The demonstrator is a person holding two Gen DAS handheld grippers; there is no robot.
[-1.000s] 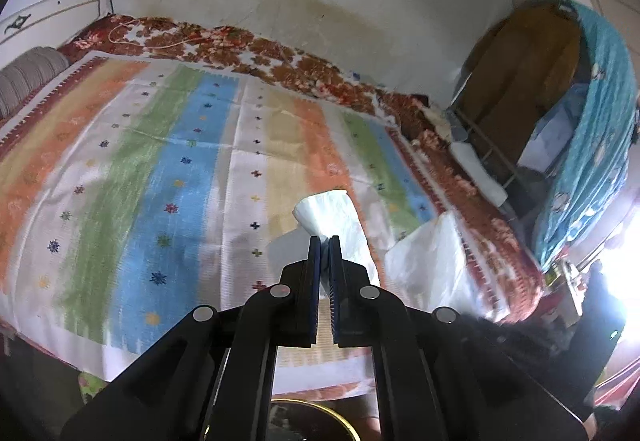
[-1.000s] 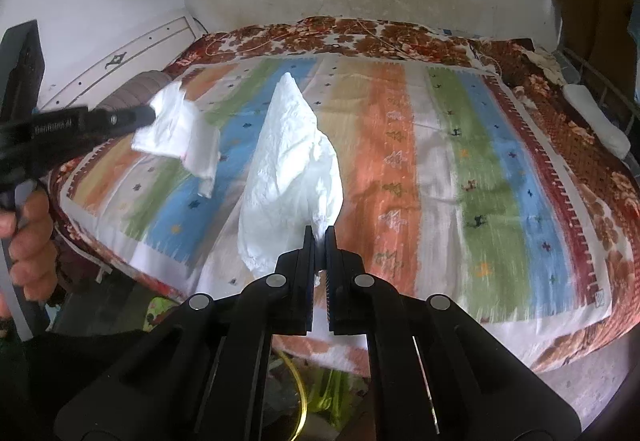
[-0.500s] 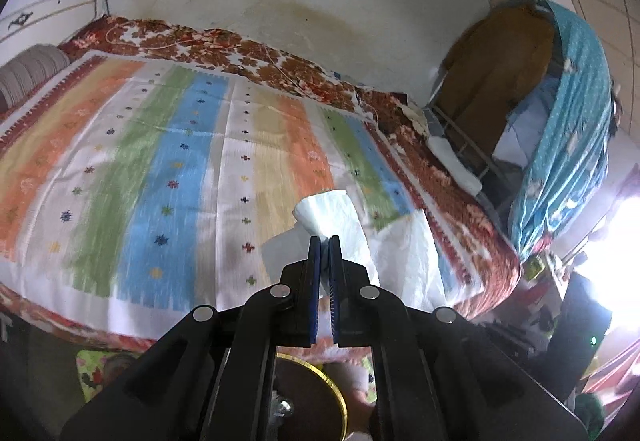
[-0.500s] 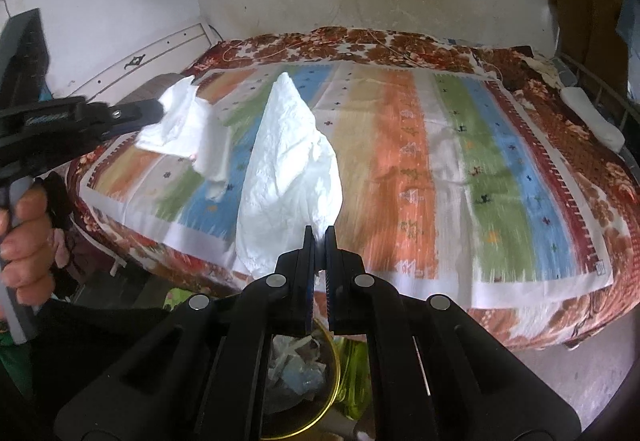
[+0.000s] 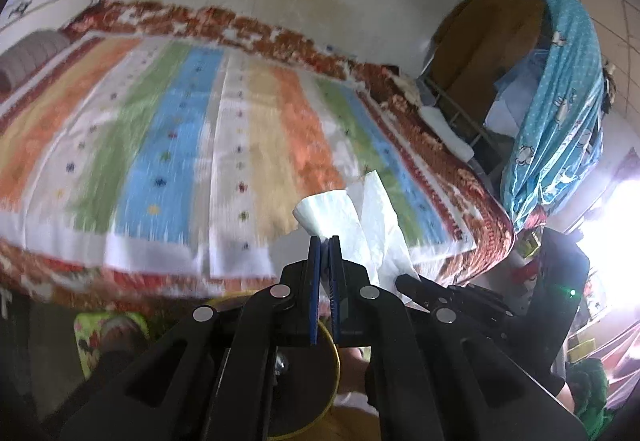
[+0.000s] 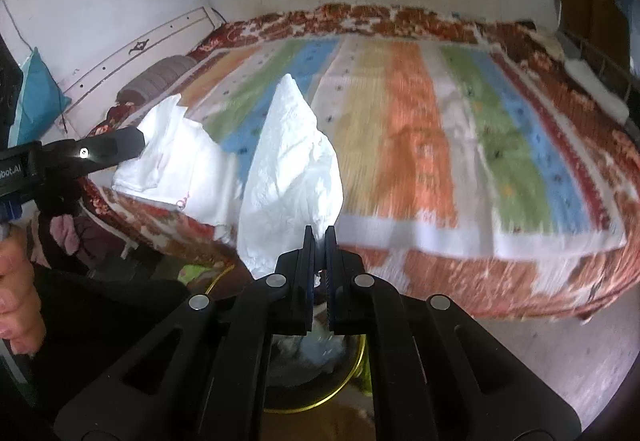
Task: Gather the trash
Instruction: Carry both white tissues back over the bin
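A crumpled white tissue [image 5: 332, 217] is pinched in the closed left gripper [image 5: 325, 241], held above the gold-rimmed bin [image 6: 362, 355] by the striped bed [image 6: 440, 145]. Beside it, a larger white wrapper [image 6: 288, 169] is clamped in the right gripper [image 6: 319, 231], also over the bin, which holds crumpled trash.

The left gripper [image 5: 325, 241] and right gripper [image 6: 319, 231] are matt black plastic with bright metal pivot pins. Each pinches crinkled white tissue paper [image 6: 288, 169]. The striped bedsheet [image 6: 420, 145] is woven cloth; the bin [image 6: 352, 373] has a glossy gold-coloured rim.
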